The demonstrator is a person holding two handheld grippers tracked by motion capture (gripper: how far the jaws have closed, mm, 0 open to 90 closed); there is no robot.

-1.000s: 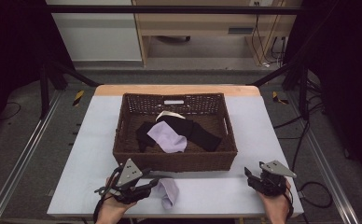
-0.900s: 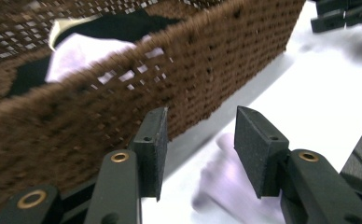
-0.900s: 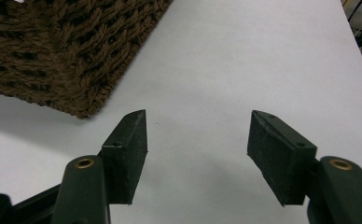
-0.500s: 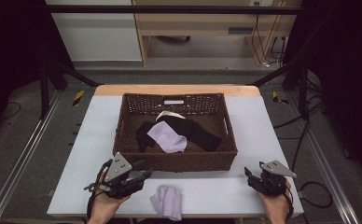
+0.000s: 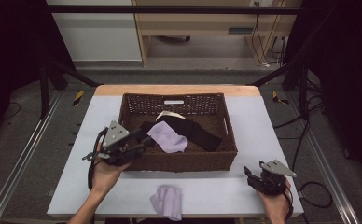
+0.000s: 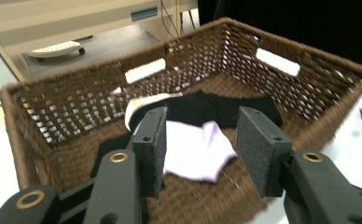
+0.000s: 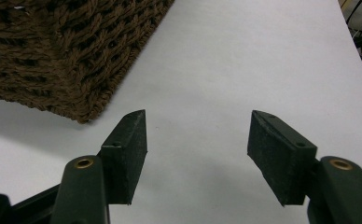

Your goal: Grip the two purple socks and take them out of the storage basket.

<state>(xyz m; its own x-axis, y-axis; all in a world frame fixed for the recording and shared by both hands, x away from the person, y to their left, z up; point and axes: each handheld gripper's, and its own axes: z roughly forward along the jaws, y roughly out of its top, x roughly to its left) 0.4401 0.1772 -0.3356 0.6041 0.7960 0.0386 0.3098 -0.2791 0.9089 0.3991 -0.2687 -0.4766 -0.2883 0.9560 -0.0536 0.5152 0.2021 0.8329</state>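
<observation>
In the basket (image 5: 178, 161) lies a lilac sock (image 6: 198, 151) on black socks (image 5: 201, 132); another lilac sock (image 5: 167, 201) lies on the bench (image 5: 244, 196). Our left tool (image 6: 202, 151), spread and empty, points at it; we judge a reach next. Our right tool (image 7: 198, 156) rests spread near the basket's corner.

Grey floor (image 5: 34, 140), wooden furniture (image 5: 207, 23) behind — dark surroundings.

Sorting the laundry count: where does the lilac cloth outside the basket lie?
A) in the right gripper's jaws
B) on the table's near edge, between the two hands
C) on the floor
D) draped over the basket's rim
B: the lilac cloth lies on the white table in front of the wicker basket, touching neither gripper.
</observation>
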